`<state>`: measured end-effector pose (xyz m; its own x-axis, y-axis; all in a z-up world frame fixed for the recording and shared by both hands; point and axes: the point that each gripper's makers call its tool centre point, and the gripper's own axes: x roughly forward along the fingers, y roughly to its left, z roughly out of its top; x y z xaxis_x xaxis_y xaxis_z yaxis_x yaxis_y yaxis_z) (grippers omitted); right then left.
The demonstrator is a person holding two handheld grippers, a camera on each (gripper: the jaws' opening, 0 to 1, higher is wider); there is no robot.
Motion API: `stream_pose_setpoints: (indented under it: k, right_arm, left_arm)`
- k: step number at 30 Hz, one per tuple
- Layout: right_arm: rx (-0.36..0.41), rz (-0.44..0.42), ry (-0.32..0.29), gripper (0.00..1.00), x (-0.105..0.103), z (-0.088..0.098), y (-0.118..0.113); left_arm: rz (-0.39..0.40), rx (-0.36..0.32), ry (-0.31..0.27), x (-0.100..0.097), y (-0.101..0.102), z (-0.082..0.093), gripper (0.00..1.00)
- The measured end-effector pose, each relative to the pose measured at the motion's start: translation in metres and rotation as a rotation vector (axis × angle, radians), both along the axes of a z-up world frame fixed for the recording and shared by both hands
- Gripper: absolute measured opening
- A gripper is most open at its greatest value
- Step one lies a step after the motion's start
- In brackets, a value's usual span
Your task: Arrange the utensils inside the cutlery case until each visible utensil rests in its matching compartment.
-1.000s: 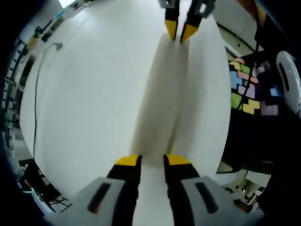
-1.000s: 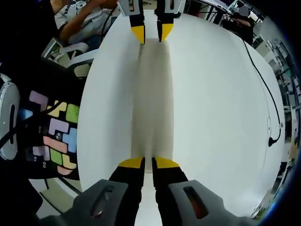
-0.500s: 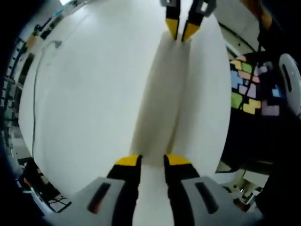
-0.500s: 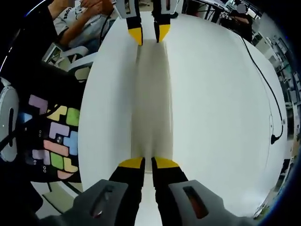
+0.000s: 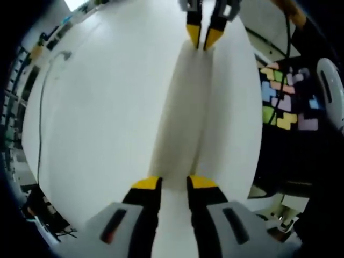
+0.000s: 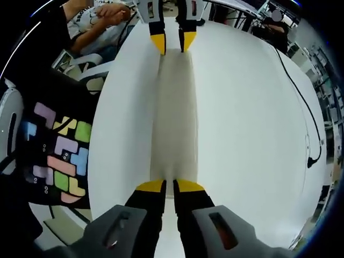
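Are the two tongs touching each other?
Apart. The left gripper view shows the left tongs at the bottom, the right tongs at the top, a long white strip between them.

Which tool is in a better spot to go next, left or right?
Right, but barely. The tools face each other at opposite ends of the long pale strip on the white table. The right tool has jaws nearly together; the left tool has them wider apart.

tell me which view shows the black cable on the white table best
The right gripper view: the black cable runs in a long curve across the white table to a plug near its edge. The left gripper view shows the cable thinner and fainter along the table's far edge.
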<state>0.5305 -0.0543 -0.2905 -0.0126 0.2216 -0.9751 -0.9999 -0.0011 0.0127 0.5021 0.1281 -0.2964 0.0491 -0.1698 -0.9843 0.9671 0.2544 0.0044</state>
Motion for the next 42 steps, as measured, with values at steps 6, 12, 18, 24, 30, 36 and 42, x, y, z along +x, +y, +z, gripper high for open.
stream_pose_setpoints:
  k: [6, 12, 18, 24, 30, 36, 42]
  right_arm:
    - [0.016, 0.017, -0.046, 0.05, -0.018, -0.003, -0.006]
    - [0.100, -0.066, -0.013, 0.05, -0.051, -0.011, -0.013]
    - [0.283, -0.052, -0.074, 0.07, -0.058, 0.015, -0.014]
    - [0.436, -0.032, -0.159, 0.17, -0.067, 0.041, -0.011]
    - [0.580, -0.037, -0.223, 0.19, -0.073, 0.043, -0.005]
    - [0.714, -0.078, -0.311, 0.22, -0.066, 0.053, -0.004]
    - [0.748, -0.151, -0.377, 0.29, -0.065, 0.046, -0.008]
  left_arm:
    - [-0.020, -0.051, -0.014, 0.001, -0.002, 0.000, 0.20]
    - [-0.044, -0.063, -0.021, -0.007, -0.004, -0.003, 0.20]
    - [-0.108, -0.215, -0.121, -0.006, -0.021, 0.014, 0.16]
    - [-0.078, -0.363, -0.179, -0.004, -0.033, 0.030, 0.26]
    - [-0.067, -0.615, -0.375, 0.019, -0.052, 0.063, 0.29]
    - [-0.055, -0.737, -0.405, 0.016, -0.061, 0.070, 0.35]
    - [0.002, -0.860, -0.421, 0.018, -0.053, 0.060, 0.39]
